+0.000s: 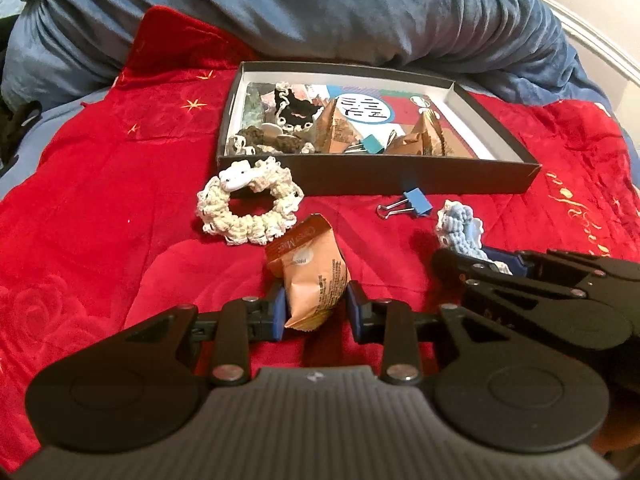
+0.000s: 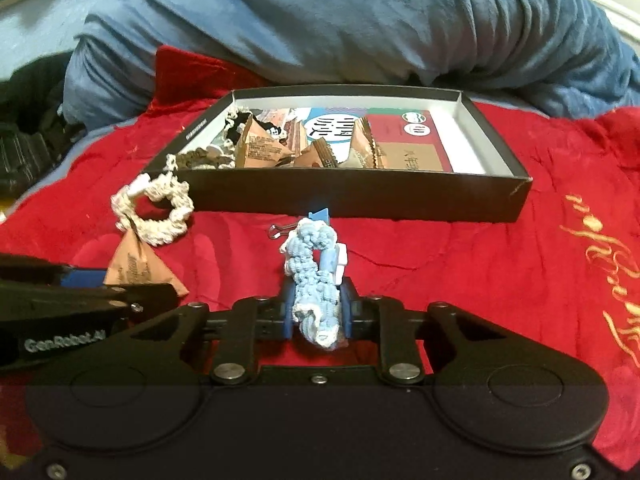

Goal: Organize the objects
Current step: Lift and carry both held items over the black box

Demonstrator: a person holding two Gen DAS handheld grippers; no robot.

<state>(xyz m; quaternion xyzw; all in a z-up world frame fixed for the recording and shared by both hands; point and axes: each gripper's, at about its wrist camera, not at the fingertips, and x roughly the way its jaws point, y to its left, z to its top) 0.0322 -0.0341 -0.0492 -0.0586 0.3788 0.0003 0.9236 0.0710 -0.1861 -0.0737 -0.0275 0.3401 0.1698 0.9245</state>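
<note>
My left gripper (image 1: 316,312) is shut on an orange snack packet (image 1: 310,276), just above the red blanket; the packet also shows in the right wrist view (image 2: 138,270). My right gripper (image 2: 316,314) is shut on a light blue crochet scrunchie (image 2: 314,276), which also shows in the left wrist view (image 1: 460,228). The right gripper sits close to the right of the left one. A black shallow box (image 1: 400,178) (image 2: 360,196) lies ahead and holds several packets, scrunchies and a clip. A cream crochet scrunchie (image 1: 248,208) (image 2: 154,208) and a blue binder clip (image 1: 408,206) lie in front of the box.
A red blanket (image 1: 100,200) with gold embroidery (image 2: 608,276) covers the bed. A bunched blue quilt (image 1: 320,12) rises behind the box. Dark items lie at the far left (image 2: 24,152).
</note>
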